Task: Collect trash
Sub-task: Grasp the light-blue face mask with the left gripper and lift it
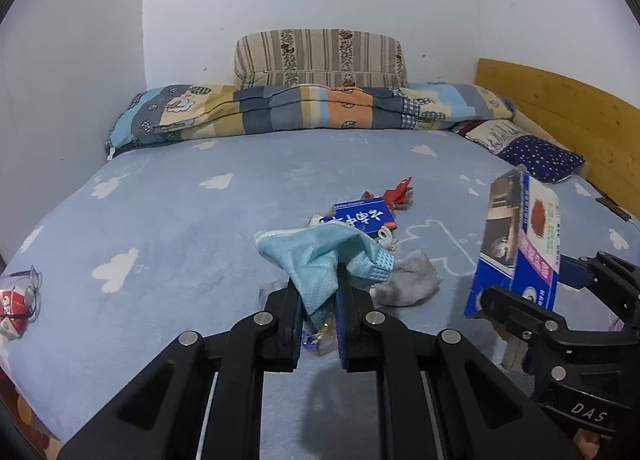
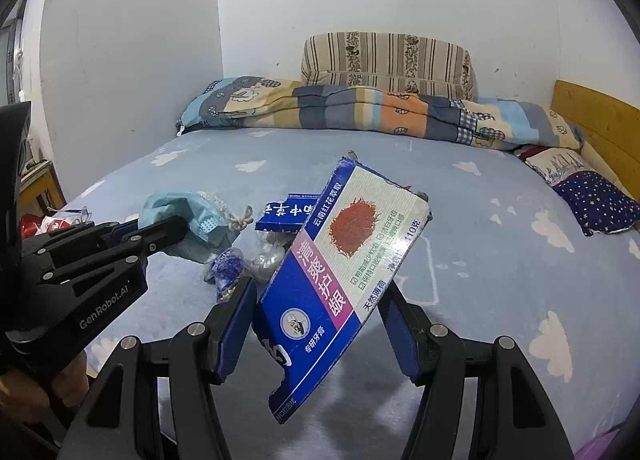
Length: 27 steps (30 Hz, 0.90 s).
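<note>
The left gripper (image 1: 319, 292) is clamping a crumpled light blue face mask (image 1: 320, 256) between its closed jaws and holding it lifted above the bed (image 1: 160, 211). The right gripper (image 2: 320, 308) is gripping a flattened toothpaste box (image 2: 340, 272), its jaws standing fairly wide against the box's two long edges, with the box tilting up off the bed.

The left gripper's body is showing the words "GenRobot.AI" in the right wrist view, and the letters "DAS" are showing on the right gripper in the left wrist view. The toothpaste box is blue and white with a pink band, a red tufted flower picture and Chinese characters, with torn ends.

More trash is lying in the middle of the bed's light blue cloud-print sheet: a small blue carton (image 1: 365, 215) with white Chinese characters, a red wrapper (image 1: 398, 191) just behind it, a grey crumpled tissue (image 1: 408, 280), and a small purple wrapper (image 2: 226, 266).
</note>
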### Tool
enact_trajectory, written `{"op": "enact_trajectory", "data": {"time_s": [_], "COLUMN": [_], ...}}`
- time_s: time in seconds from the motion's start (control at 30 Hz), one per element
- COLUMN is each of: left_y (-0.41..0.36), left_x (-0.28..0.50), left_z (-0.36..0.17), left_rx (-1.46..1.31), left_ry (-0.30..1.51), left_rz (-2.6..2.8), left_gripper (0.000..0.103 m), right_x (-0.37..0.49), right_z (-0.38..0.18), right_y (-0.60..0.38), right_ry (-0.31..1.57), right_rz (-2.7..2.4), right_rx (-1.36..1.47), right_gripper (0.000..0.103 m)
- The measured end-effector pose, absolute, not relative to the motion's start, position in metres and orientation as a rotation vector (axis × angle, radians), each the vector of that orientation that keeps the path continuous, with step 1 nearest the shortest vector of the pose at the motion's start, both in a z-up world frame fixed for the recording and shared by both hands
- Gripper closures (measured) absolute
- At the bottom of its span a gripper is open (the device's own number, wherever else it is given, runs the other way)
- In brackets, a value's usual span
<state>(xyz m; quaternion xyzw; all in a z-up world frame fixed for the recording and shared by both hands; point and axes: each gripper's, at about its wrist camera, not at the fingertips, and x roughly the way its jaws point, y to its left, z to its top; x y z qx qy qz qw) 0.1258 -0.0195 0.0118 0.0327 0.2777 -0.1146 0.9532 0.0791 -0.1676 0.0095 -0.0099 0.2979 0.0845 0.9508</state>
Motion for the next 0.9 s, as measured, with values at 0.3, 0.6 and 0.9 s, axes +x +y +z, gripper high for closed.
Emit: {"op": "enact_trajectory", "data": {"time_s": [0.3, 0.6, 0.9], "left_y": [-0.0171, -0.0183, -0.0190], "left_x": [0.1265, 0.1238, 0.1230], "left_z": [0.0098, 0.0091, 0.0085], "left_rx": [0.078, 0.101, 0.104], "left_ry": [0.566, 0.556, 0.557], "left_rz": [-0.201, -0.189, -0.183], "left_gripper": [0.090, 0.090, 0.090], "right_x": [0.0784, 0.0790, 0.0788], "right_z": [0.0072, 0.0063, 0.0062], "right_y": [-0.1644, -0.1649, -0.1646], "right_ry": [0.602, 0.607, 0.607], "right_rz": [0.166, 0.163, 0.162], "right_rx": [-0.041, -0.044, -0.043], "right_gripper": [0.037, 0.037, 0.037]}}
